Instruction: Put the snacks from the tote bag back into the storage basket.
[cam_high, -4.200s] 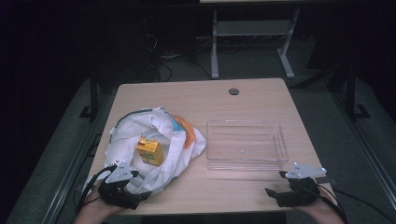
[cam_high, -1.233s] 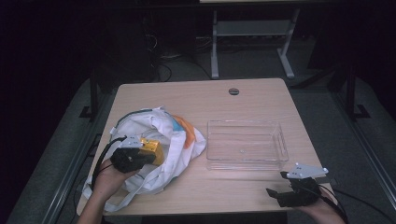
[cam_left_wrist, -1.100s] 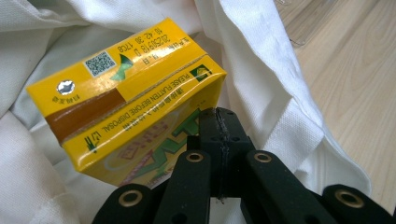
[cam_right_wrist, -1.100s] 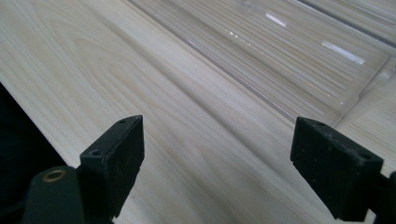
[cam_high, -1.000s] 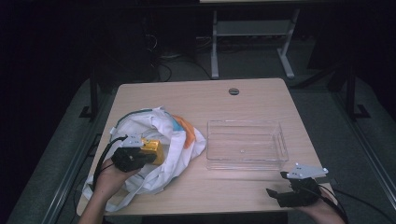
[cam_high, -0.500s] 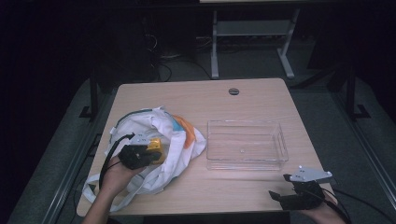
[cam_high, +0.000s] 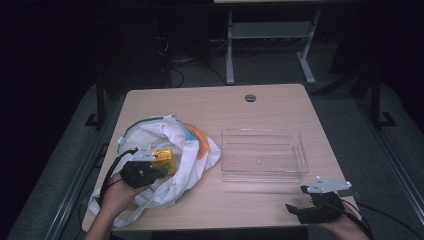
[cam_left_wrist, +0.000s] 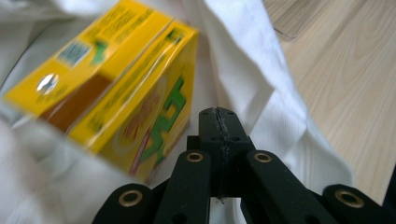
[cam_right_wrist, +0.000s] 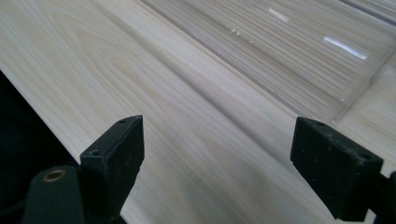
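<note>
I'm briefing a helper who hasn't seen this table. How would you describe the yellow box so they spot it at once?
On the wooden table, look left to the crumpled white cloth bag. The yellow box lies in its opening, beside the left gripper. It is the only bright yellow, printed carton there.

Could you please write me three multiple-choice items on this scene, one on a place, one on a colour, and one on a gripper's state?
1. Where does the yellow box lie?
A. in the clear tray
B. on the white bag
C. on the floor

2. What colour is the patch of cloth at the bag's right edge?
A. orange
B. purple
C. black

3. How do the jaws of the right hand-held gripper stand?
A. shut on the box
B. shut on nothing
C. wide open over the bare table

Key: 1 B, the box rests among the folds of the white bag; 2 A, an orange patch shows in the high view; 3 C, the jaws stand far apart over the table.
</note>
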